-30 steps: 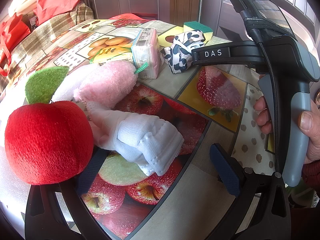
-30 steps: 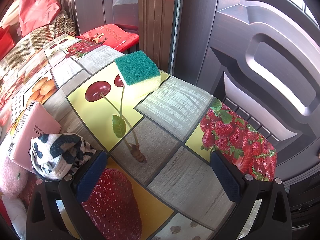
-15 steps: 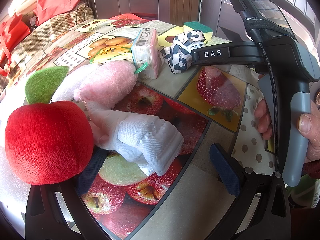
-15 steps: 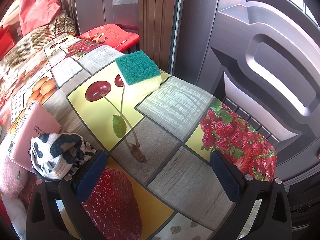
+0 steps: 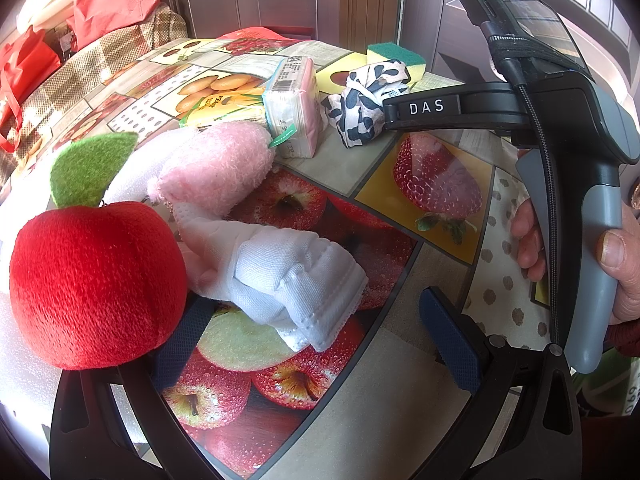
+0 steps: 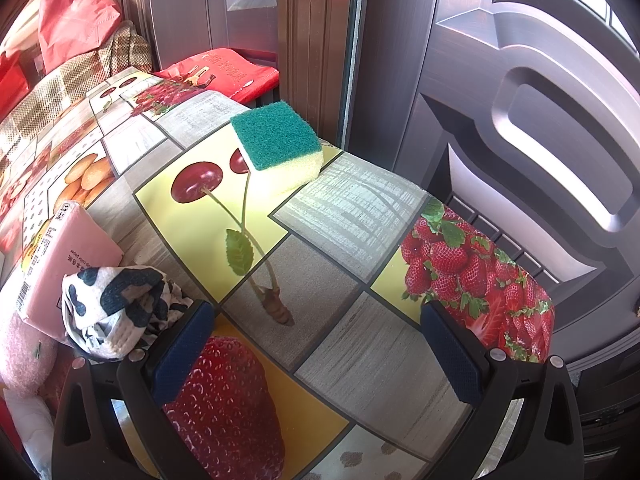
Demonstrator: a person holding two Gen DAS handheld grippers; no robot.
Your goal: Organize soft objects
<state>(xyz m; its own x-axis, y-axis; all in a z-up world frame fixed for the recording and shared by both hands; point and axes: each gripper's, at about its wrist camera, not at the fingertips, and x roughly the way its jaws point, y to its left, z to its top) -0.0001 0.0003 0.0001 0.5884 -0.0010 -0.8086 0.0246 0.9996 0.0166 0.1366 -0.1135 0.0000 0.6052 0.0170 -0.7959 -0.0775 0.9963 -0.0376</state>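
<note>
Table (image 6: 352,344): a surface covered by a fruit-print cloth is shown, filling the middle of both views.
Plush apple (image 5: 96,284): a red stuffed apple with a green leaf is seen at the lower left of the left wrist view, pressed against the left finger of the left gripper.
White cloth (image 5: 288,280): a bunched white cloth is seen at the centre of the same view, lying between the spread fingers.
Pink plush (image 5: 216,168): a fluffy pink item is seen above the white cloth, touching it.
Tissue pack (image 5: 296,108): a pink pack is seen upper centre, just beside the spotted cloth.
Spotted cloth (image 6: 116,308): a crumpled black-and-white cloth is seen at the lower left of the right wrist view, touching the outside of the left finger.
Sponge (image 6: 280,148): a green-topped yellow sponge is seen upper centre, well apart from the fingers.
Left gripper (image 5: 316,332): the jaws are held wide apart, nothing gripped.
Right gripper (image 6: 320,356): the jaws are held wide apart over bare cloth.
Advice: the white cloth is judged best pinched at its thick fold, so that the apple is not dragged along.
</note>
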